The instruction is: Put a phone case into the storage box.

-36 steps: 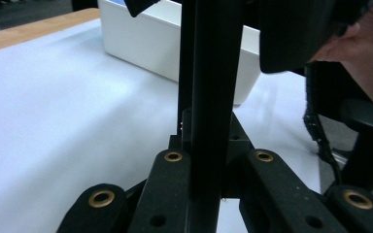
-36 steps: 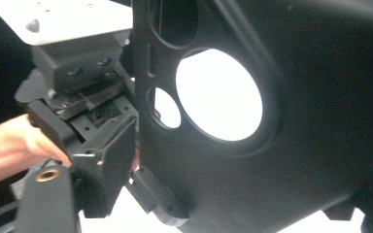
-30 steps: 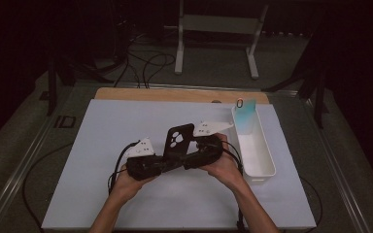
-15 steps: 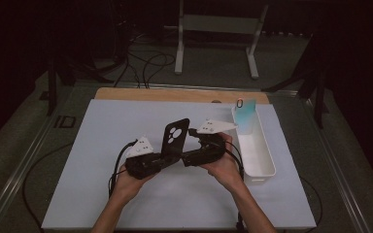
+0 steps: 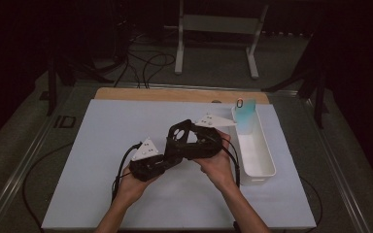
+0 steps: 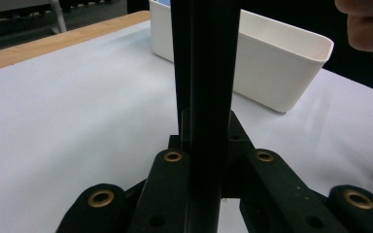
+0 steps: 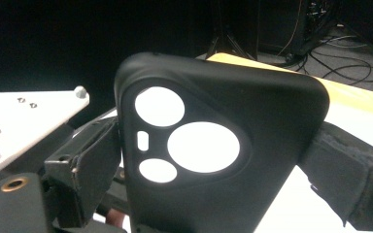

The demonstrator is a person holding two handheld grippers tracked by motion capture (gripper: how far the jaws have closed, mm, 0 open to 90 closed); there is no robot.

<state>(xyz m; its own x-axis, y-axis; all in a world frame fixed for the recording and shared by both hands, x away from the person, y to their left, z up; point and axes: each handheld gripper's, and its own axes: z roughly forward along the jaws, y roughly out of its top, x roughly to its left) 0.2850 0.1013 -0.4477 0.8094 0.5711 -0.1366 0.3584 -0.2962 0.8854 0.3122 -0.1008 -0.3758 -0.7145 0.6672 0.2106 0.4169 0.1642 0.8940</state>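
While my left tongs (image 5: 171,154) stay out of it for width, they are clamped tight on the edge of the black phone case (image 5: 179,137), and in the left gripper view the case rises as a dark upright slab (image 6: 205,82) straight between the jaws. My right tongs (image 5: 187,148) have just been spreading and now stand wide; in the right gripper view the case (image 7: 213,160) sits between the two pads, its camera cutouts facing me. The pad (image 7: 94,165) on the left looks to be against the case's edge, the other pad (image 7: 347,170) stands just beside the far edge, and I can't tell if either presses. From the high view both hands meet over the middle of the white worktop (image 5: 102,145), the case tilted up above it, held clear of the surface. Just to the right lies the long white bin (image 5: 264,167), with a pale blue card (image 5: 245,114) standing at its far end. Behind the worktop runs a wooden strip (image 5: 175,94), then dark floor with cables (image 5: 145,60).
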